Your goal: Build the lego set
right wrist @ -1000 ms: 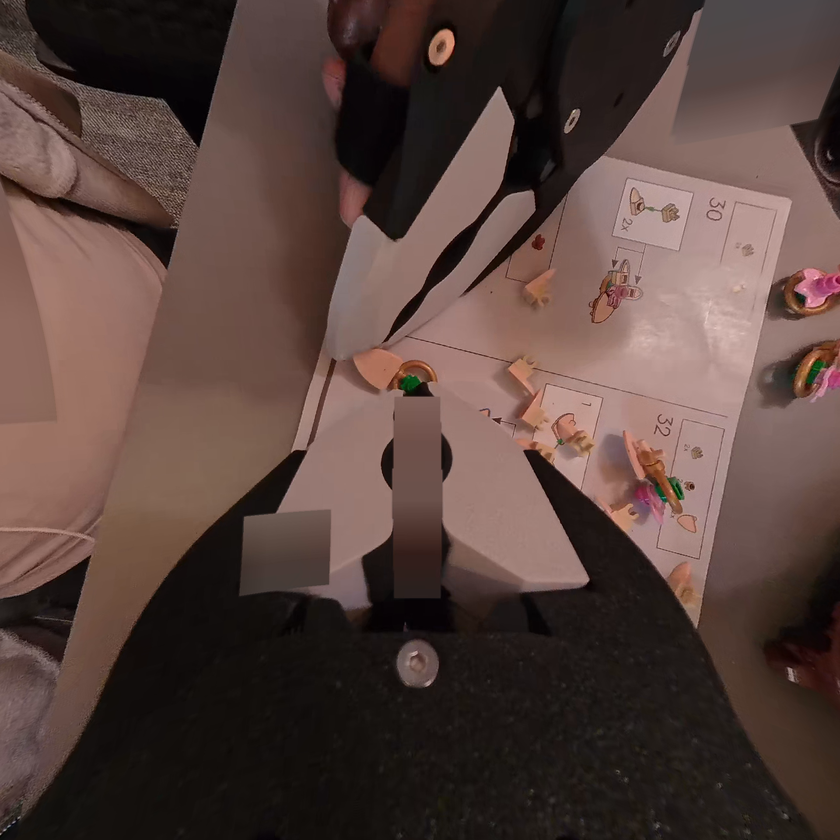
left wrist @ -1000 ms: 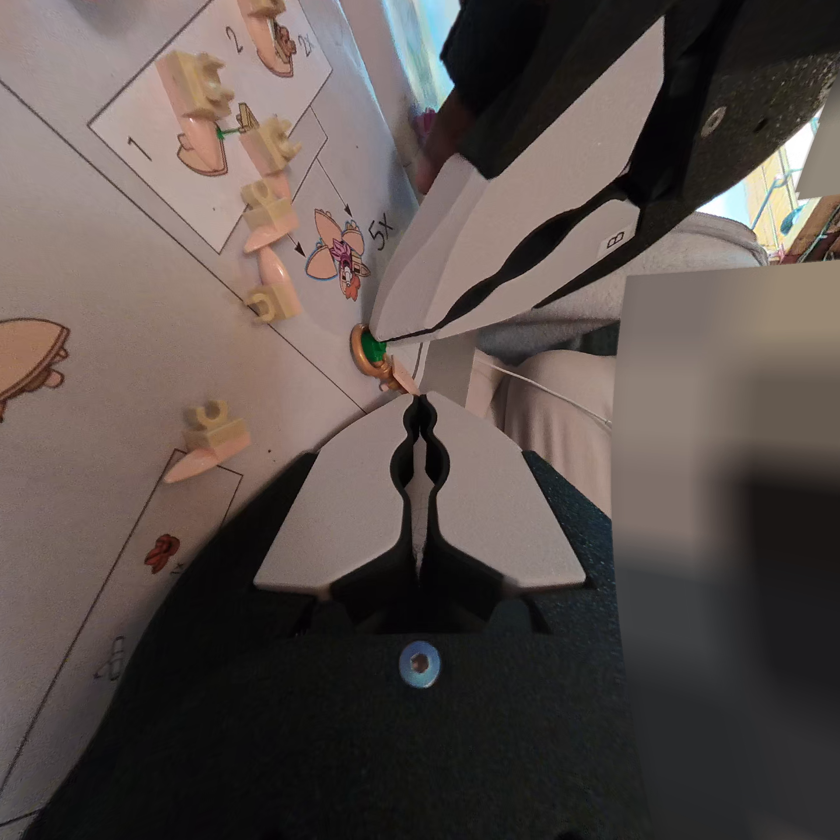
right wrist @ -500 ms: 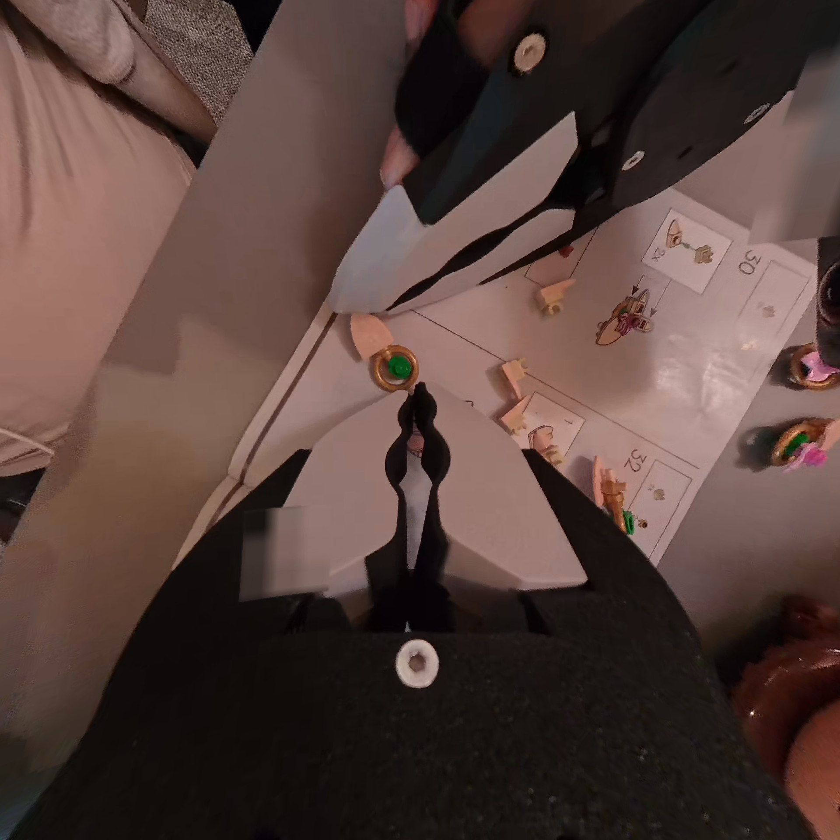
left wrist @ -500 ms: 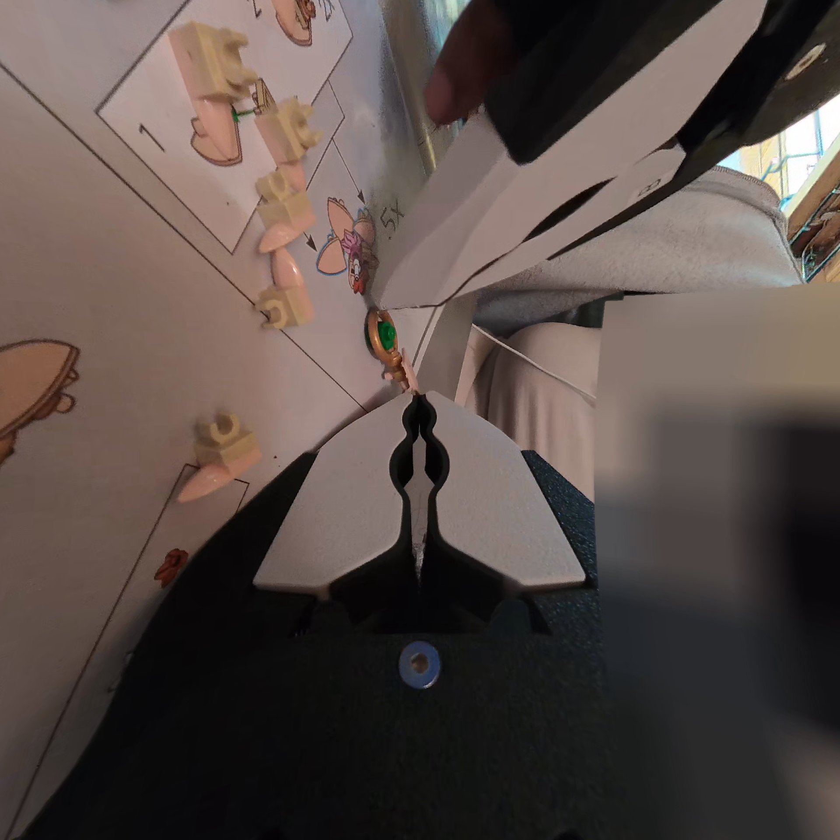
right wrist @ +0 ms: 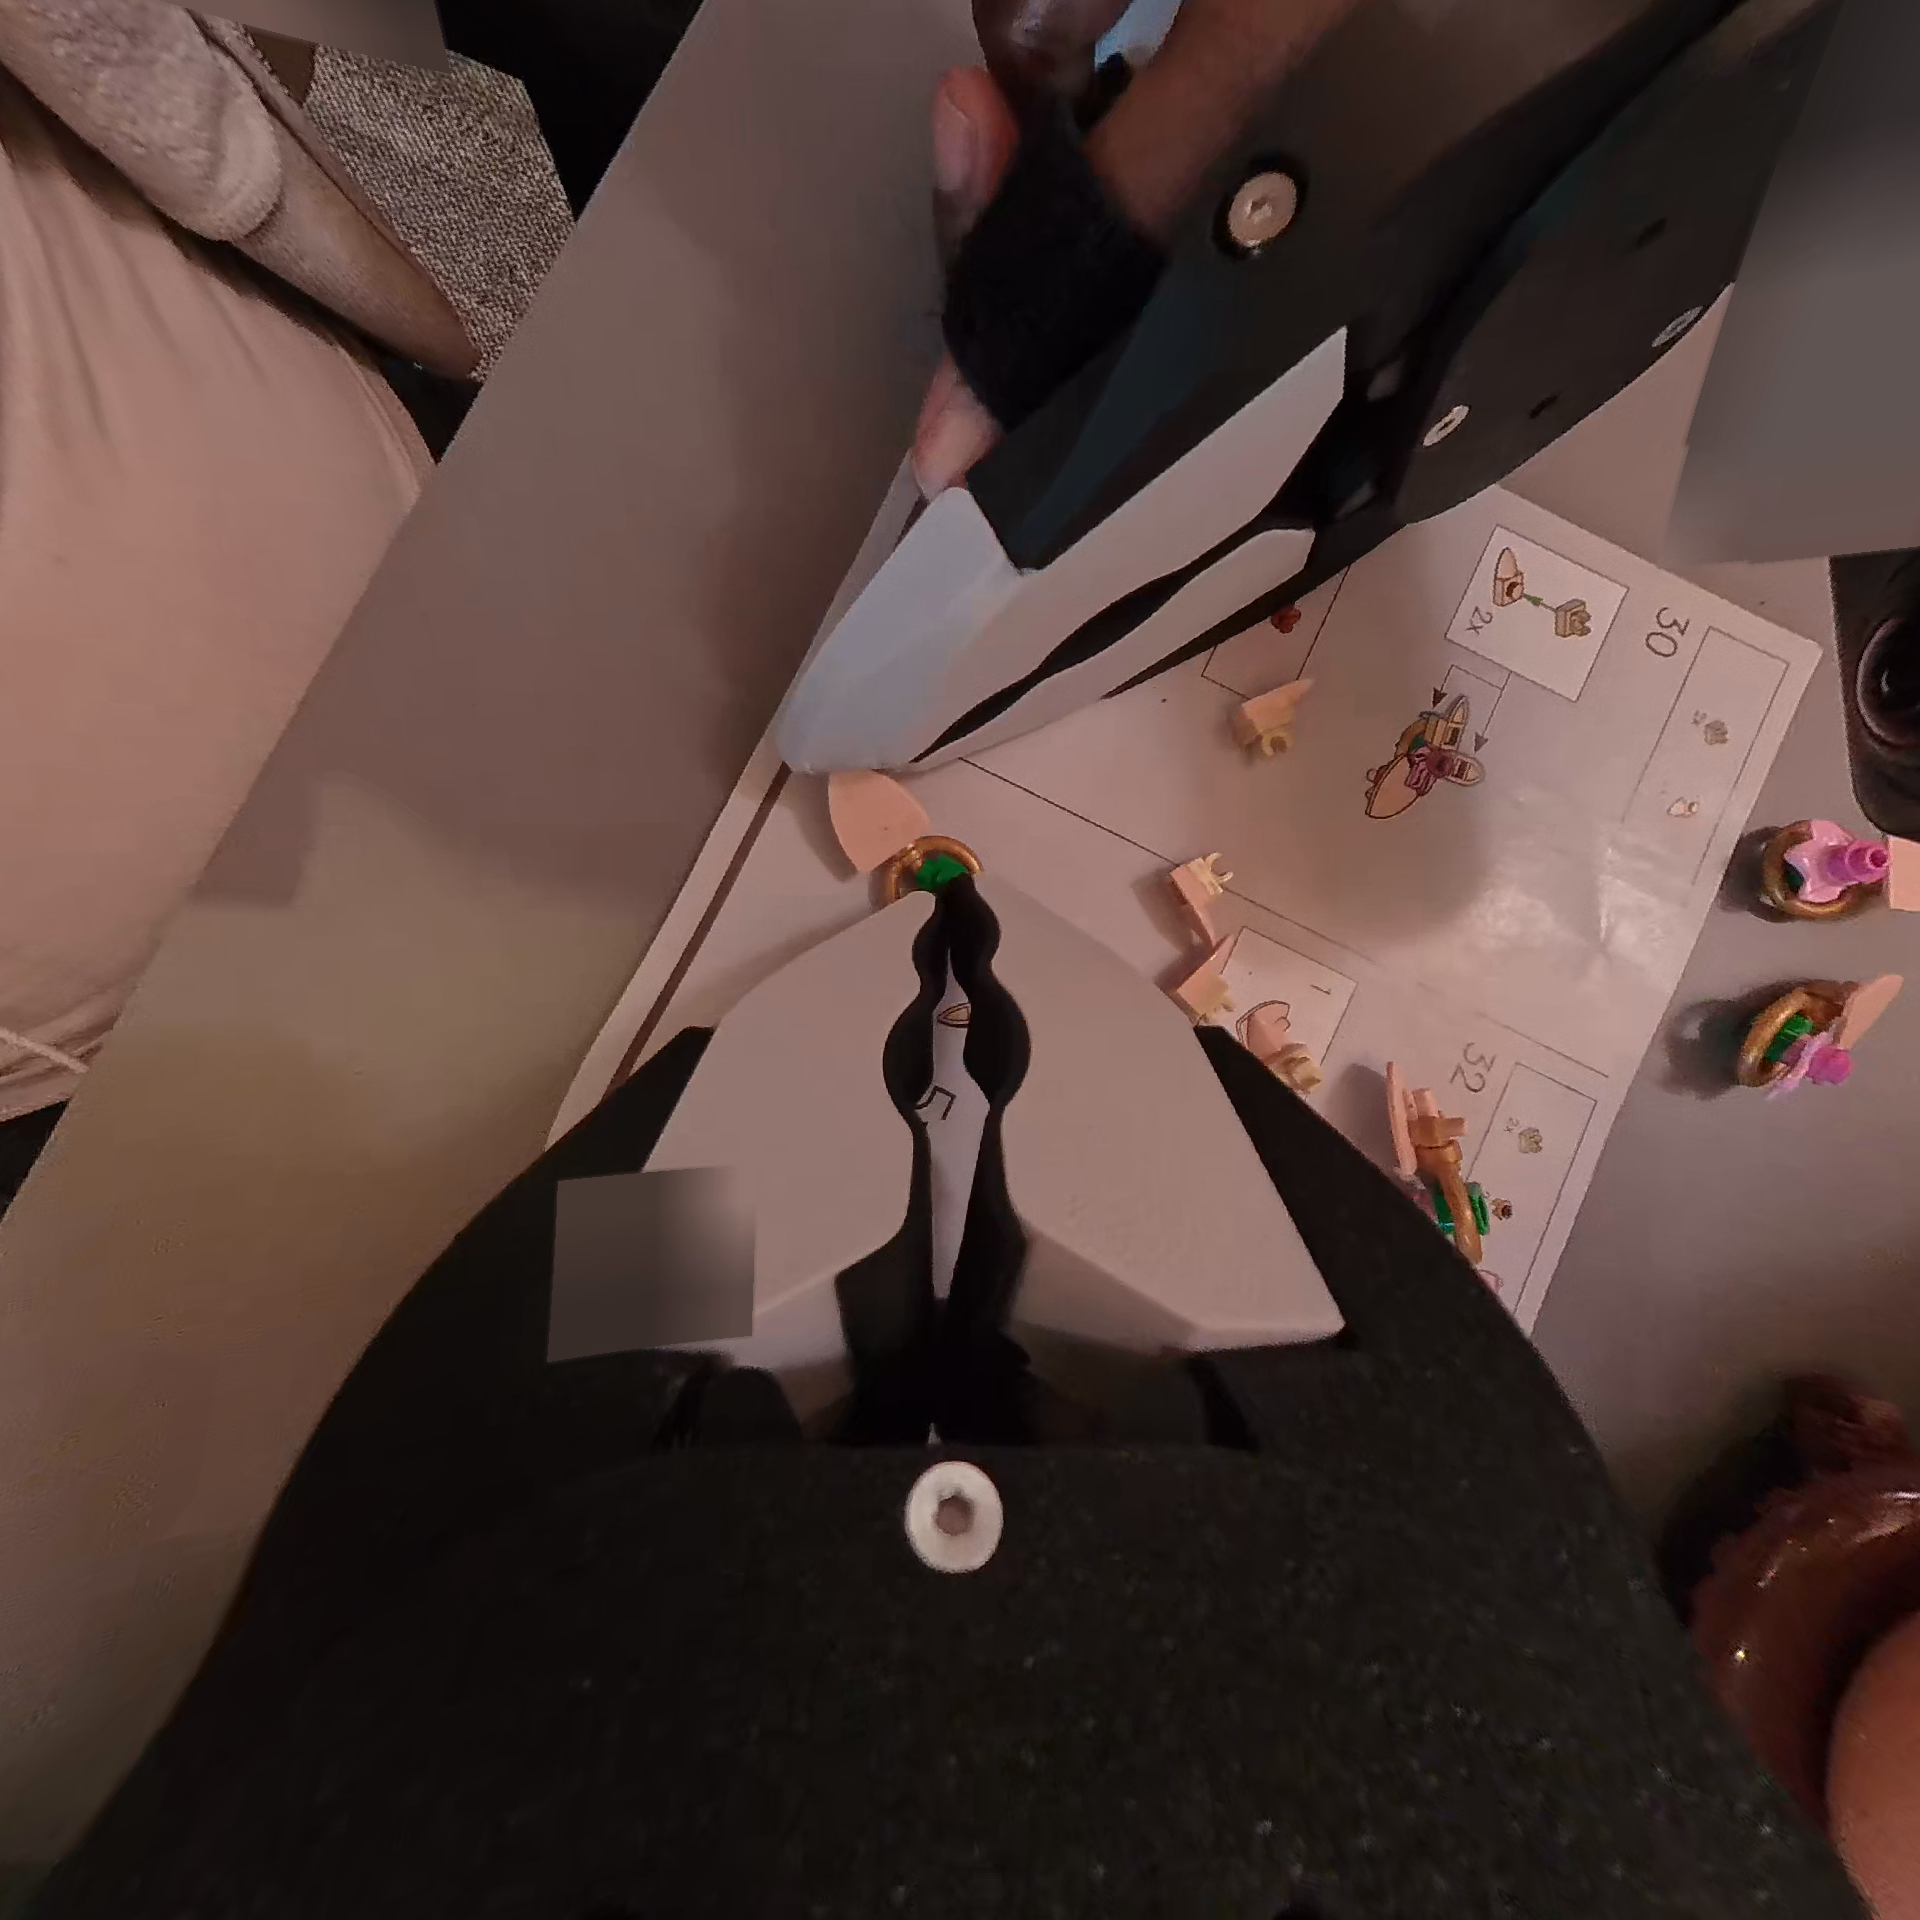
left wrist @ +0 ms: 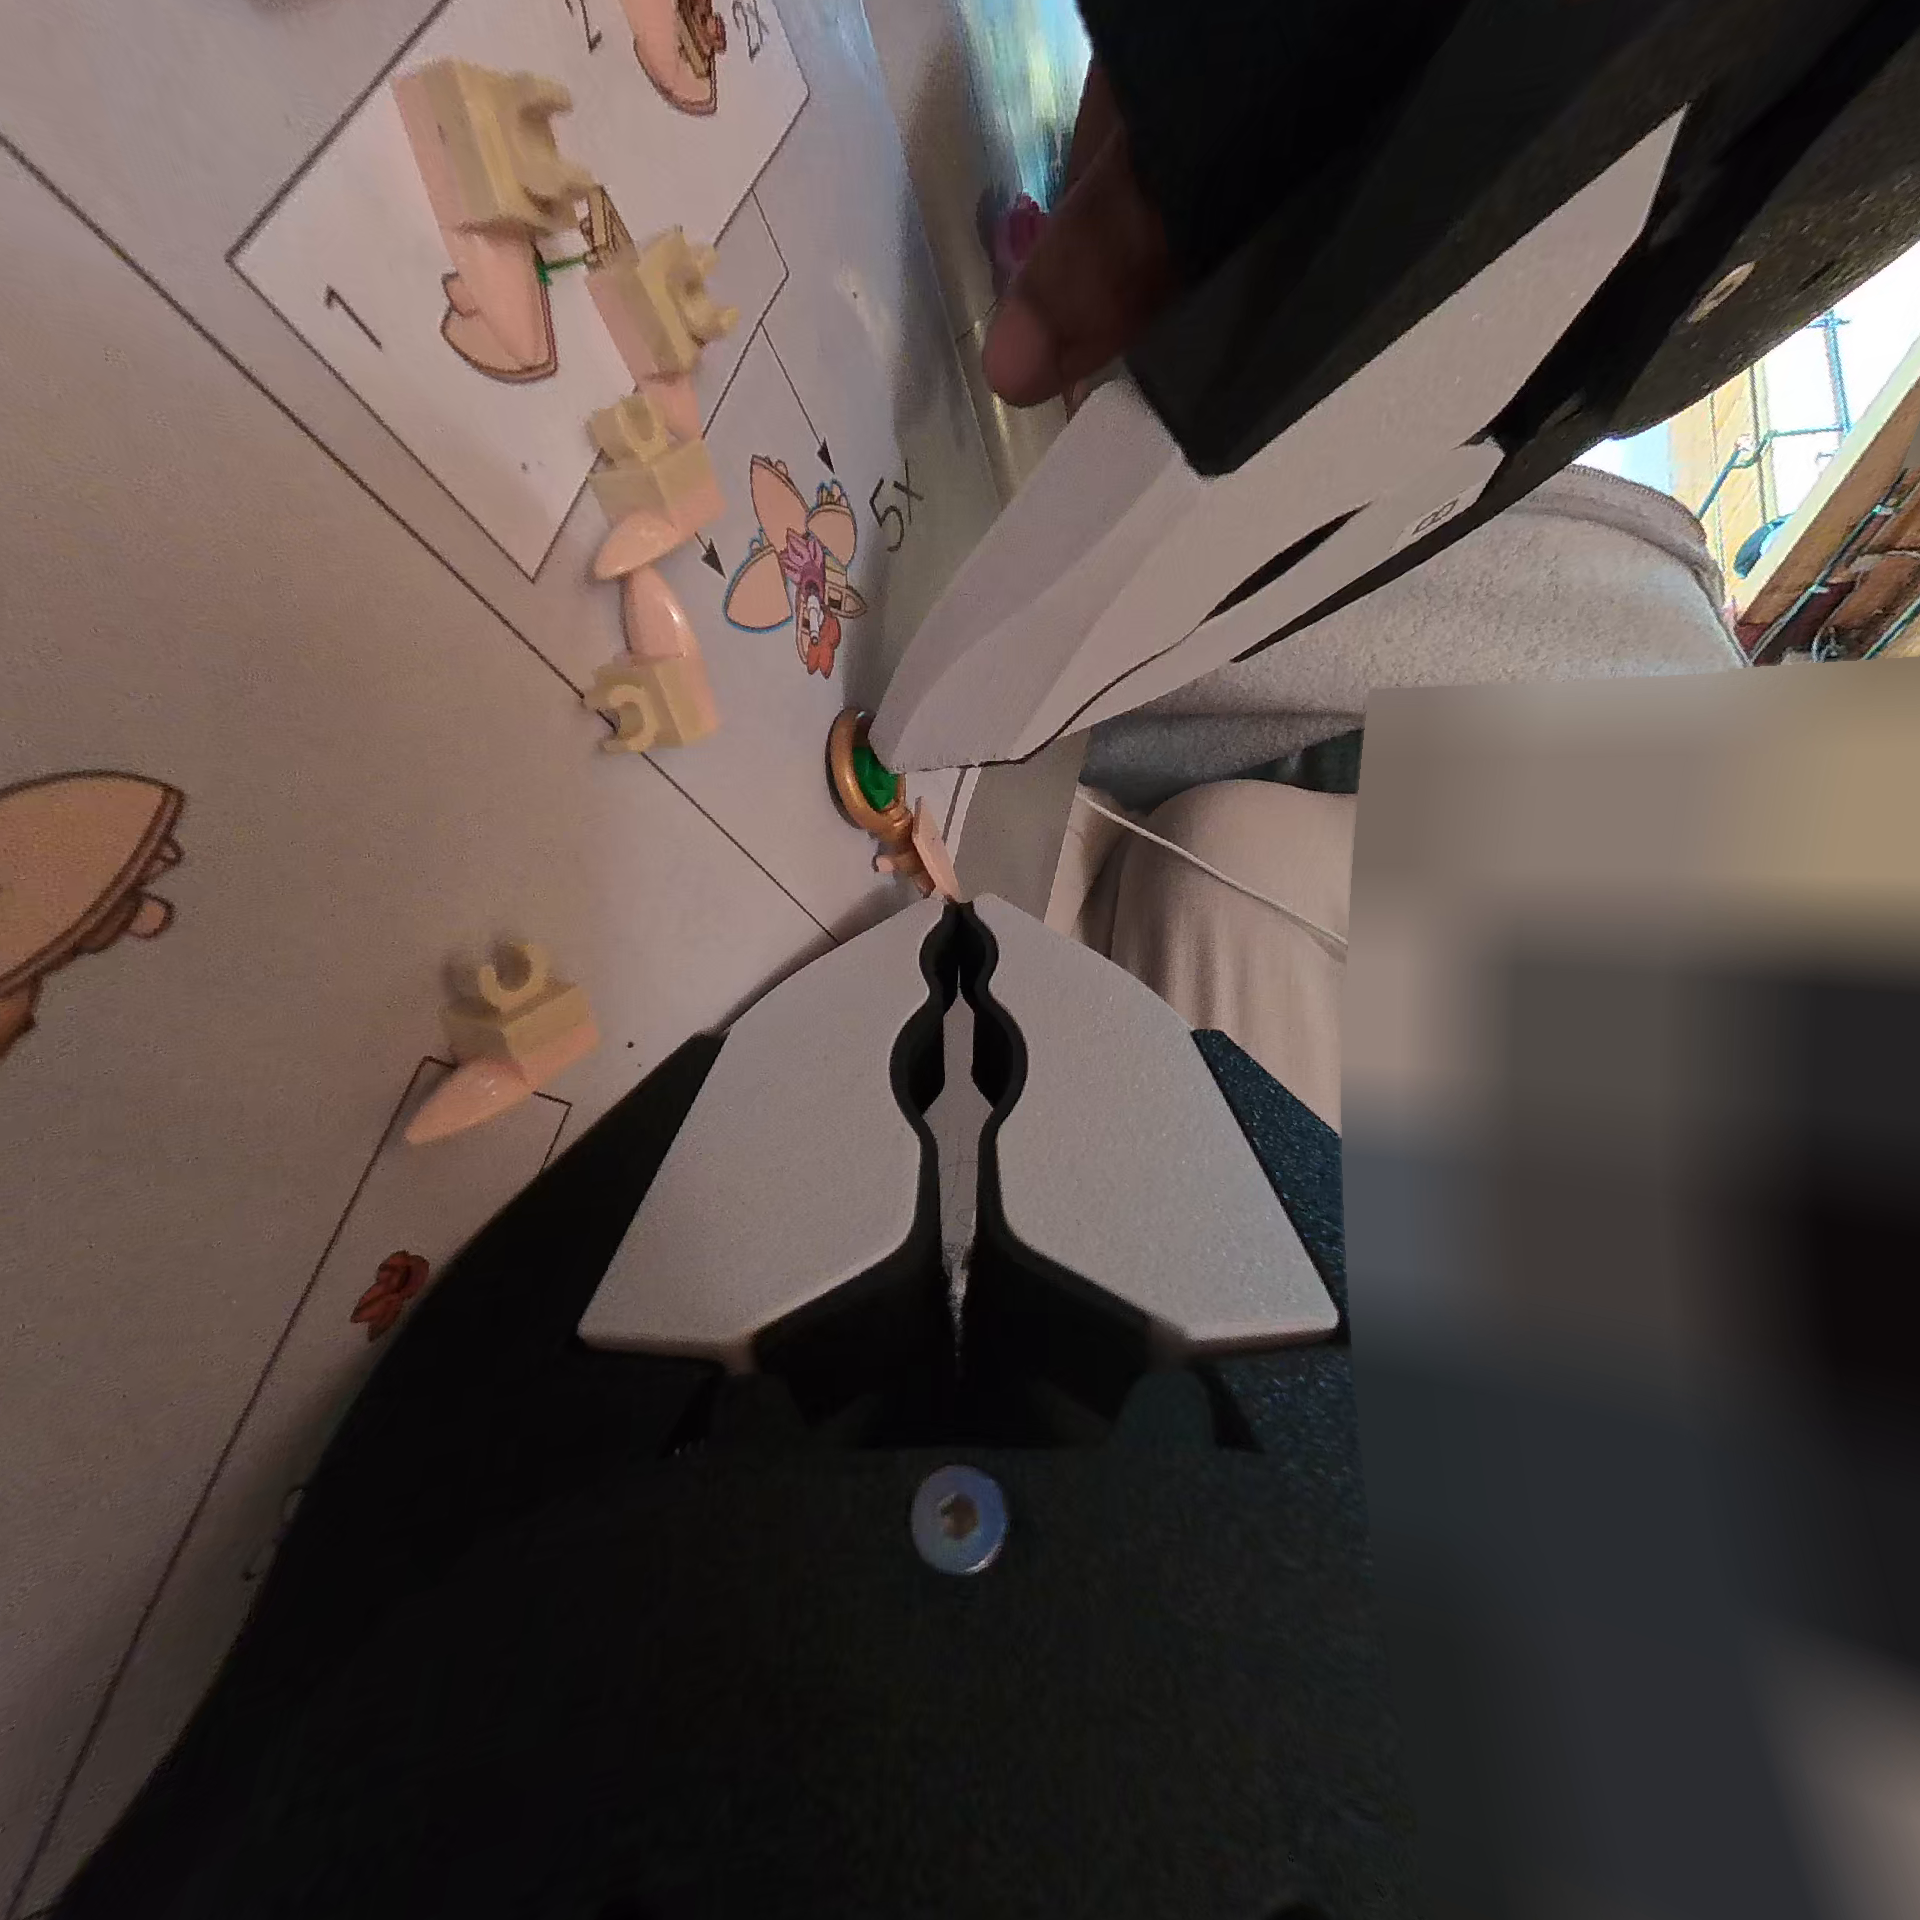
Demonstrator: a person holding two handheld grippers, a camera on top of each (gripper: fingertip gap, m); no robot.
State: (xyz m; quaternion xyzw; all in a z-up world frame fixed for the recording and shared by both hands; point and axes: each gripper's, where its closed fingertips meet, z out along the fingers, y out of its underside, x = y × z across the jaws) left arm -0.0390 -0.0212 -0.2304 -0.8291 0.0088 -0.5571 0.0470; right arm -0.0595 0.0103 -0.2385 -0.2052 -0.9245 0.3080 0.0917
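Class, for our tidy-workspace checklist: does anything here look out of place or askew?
Yes. Small tan pieces lie scattered over the instruction sheet, covering some drawings. The gold ring with its green stud and pink petal sits right at the sheet's edge.

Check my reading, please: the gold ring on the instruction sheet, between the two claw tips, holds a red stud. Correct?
No, the stud in the gold ring is green, not red; the right wrist view shows it. The rest is right.

table (right wrist: 582,582): grey | instruction sheet (right wrist: 1247,831): flat, ahead of right gripper | two gold ring assemblies (right wrist: 1813,868): right of sheet
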